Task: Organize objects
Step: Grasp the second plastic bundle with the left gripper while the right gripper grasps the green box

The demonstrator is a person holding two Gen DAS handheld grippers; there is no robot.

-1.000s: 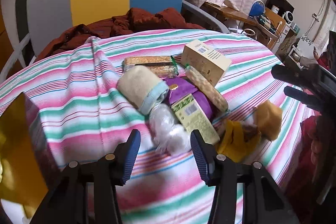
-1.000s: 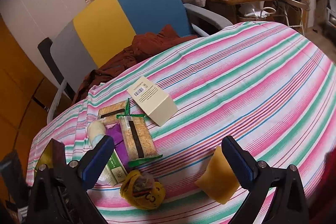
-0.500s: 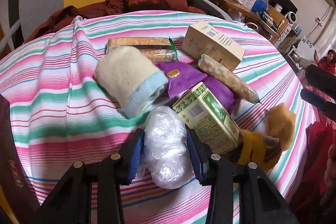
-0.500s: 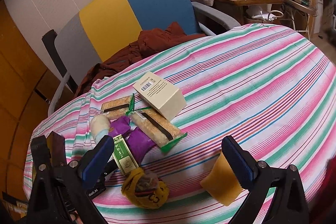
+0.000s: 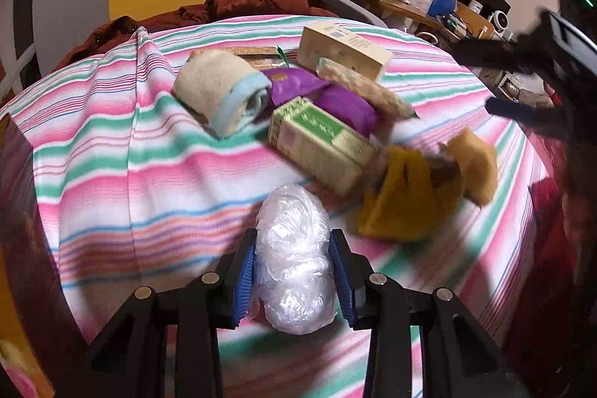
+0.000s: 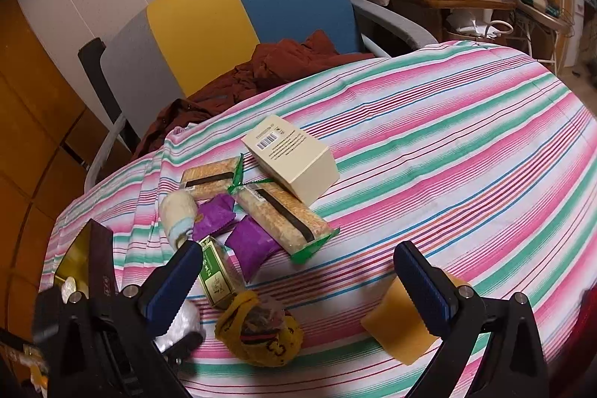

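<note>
Both pads of the left gripper [image 5: 294,276] are pinching a clear plastic bundle [image 5: 293,248] — contents unreadable. Right gripper [image 6: 298,280] is hanging wide, its finger partly hiding a yellow sponge [image 6: 395,327].

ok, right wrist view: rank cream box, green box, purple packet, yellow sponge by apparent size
1. Cream box, clearly the largest.
2. Yellow sponge, though it lies nearest the camera and the right tool covers part of it, so unsure.
3. Green box and purple packet look alike; no ranking.
</note>
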